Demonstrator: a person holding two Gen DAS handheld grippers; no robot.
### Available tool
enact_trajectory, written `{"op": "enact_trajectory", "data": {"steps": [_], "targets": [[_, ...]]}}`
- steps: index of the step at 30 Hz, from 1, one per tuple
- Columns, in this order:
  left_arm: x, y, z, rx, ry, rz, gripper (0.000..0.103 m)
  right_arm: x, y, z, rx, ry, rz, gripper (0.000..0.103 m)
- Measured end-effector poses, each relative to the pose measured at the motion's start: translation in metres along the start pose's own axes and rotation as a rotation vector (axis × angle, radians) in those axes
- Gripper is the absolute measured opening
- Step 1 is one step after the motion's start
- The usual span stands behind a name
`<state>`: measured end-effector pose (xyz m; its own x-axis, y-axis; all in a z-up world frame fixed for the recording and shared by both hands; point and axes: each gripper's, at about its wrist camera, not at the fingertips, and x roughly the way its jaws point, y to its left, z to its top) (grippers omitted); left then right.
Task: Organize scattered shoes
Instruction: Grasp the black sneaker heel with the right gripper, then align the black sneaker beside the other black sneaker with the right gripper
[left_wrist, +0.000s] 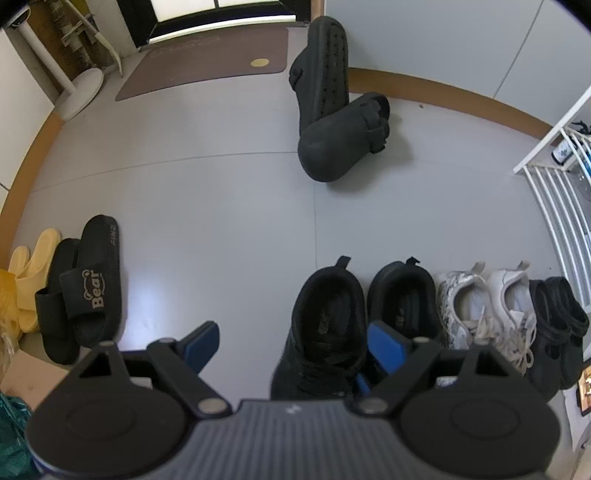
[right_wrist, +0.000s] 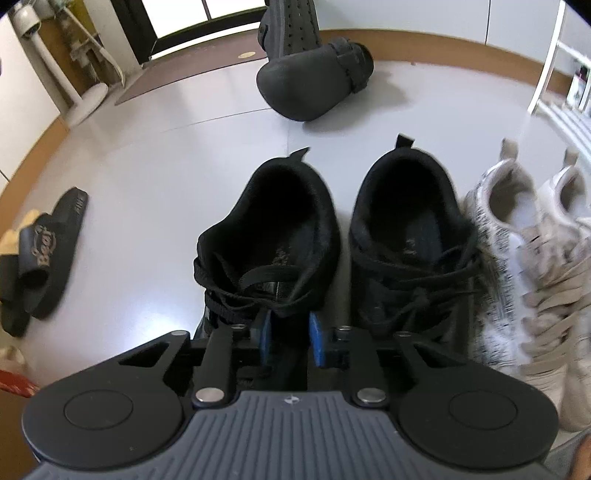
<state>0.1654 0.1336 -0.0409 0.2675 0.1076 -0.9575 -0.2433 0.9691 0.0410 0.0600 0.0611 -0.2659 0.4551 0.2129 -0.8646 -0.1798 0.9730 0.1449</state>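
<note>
The left black sneaker (right_wrist: 269, 236) stands on the grey floor (right_wrist: 155, 184), heel toward the far wall, at the left end of a row of shoes. Its partner, the right black sneaker (right_wrist: 410, 236), stands just beside it on the right, parallel, with a thin strip of floor between the 2. The right gripper (right_wrist: 290, 338) sits over the laced front of the left black sneaker, its blue pads drawn close together around the tongue and laces; the jaws are clamped on that part of the shoe.

The left gripper (left_wrist: 295, 345) hangs above the same sneaker with its jaws wide apart and nothing between the pads; 1 blue pad shows over the bare floor to the sneaker's left, the other over the gap between the 2 black sneakers.

Right of the black sneakers come 2 pale knit sneakers (left_wrist: 487, 310), side by side, the nearer 1 touching the right black sneaker. Beyond those, at the row's right end, are dark clogs (left_wrist: 557, 325), near a white slatted rack (left_wrist: 557, 199).

Well away, past the sneakers' heels, 2 black clogs (left_wrist: 340, 122) lie jumbled by the wall, 1 propped upright, the other tipped against it. Far left of the sneakers, black "Bear" slides (left_wrist: 88, 291) lie beside yellow slippers (left_wrist: 29, 269). A brown doormat (left_wrist: 207, 62) lies by the doorway.
</note>
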Motion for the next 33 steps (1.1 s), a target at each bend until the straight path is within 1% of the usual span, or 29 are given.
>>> {"op": "enact_trajectory", "data": {"steps": [1,3,8,11,12,13,14,15,17,19,20,21,22,24,26,28,30,31,32,33], "targets": [[0.000,-0.001,0.000,0.003,-0.001,-0.002,0.089,-0.001,-0.002,-0.001,-0.003,-0.009,-0.003,0.018],[-0.001,-0.005,0.000,0.010,-0.002,-0.006,0.089,0.003,-0.008,-0.002,0.008,-0.016,0.031,0.018],[0.001,-0.010,0.000,0.018,0.000,-0.008,0.089,0.001,-0.009,-0.001,0.026,-0.016,0.052,0.019],[-0.001,-0.011,0.000,0.026,-0.004,-0.008,0.089,-0.003,-0.014,0.001,0.078,-0.015,0.070,0.024],[-0.002,-0.011,0.000,0.026,-0.007,-0.006,0.089,-0.005,-0.016,0.003,0.095,-0.018,0.072,0.034],[-0.002,-0.011,0.000,0.025,-0.008,-0.003,0.089,-0.006,-0.016,0.004,0.100,-0.021,0.073,0.049],[-0.001,-0.011,-0.001,0.023,-0.007,-0.002,0.089,-0.008,-0.015,0.005,0.099,-0.031,0.082,0.055],[-0.001,-0.011,-0.001,0.023,-0.005,-0.001,0.089,-0.010,-0.014,0.006,0.096,-0.040,0.090,0.057],[0.000,-0.012,-0.001,0.024,-0.002,0.000,0.089,-0.009,-0.010,0.004,0.073,-0.039,0.107,0.059],[-0.001,-0.014,-0.001,0.030,-0.002,-0.002,0.089,-0.005,-0.006,-0.002,0.060,-0.015,0.123,0.065],[-0.001,-0.015,-0.001,0.031,-0.002,-0.003,0.089,-0.002,-0.004,-0.005,0.056,-0.003,0.126,0.066],[-0.001,-0.015,-0.001,0.033,-0.002,-0.006,0.089,0.005,-0.001,-0.009,0.043,0.028,0.118,0.069],[-0.002,-0.016,-0.001,0.035,-0.003,-0.008,0.089,0.012,0.002,-0.013,0.030,0.057,0.110,0.069],[-0.001,-0.015,-0.002,0.039,-0.003,-0.006,0.089,0.022,0.008,-0.018,-0.001,0.087,0.087,0.069],[-0.001,-0.014,-0.002,0.038,0.000,-0.003,0.089,0.027,0.014,-0.018,-0.032,0.082,0.082,0.067],[0.000,-0.012,-0.002,0.029,0.001,-0.001,0.089,0.029,0.015,-0.013,-0.026,0.080,0.072,0.057],[0.000,-0.012,-0.001,0.029,-0.002,-0.001,0.089,0.031,0.014,-0.004,0.000,0.084,0.055,0.052],[-0.001,-0.013,-0.001,0.031,-0.003,-0.001,0.089,0.031,0.014,-0.003,-0.001,0.085,0.053,0.048],[-0.001,-0.013,-0.001,0.031,-0.002,-0.003,0.089,0.032,0.013,-0.002,-0.002,0.087,0.046,0.041],[-0.001,-0.014,-0.001,0.033,-0.002,-0.006,0.089,0.032,0.012,-0.002,-0.002,0.089,0.035,0.036]]}}
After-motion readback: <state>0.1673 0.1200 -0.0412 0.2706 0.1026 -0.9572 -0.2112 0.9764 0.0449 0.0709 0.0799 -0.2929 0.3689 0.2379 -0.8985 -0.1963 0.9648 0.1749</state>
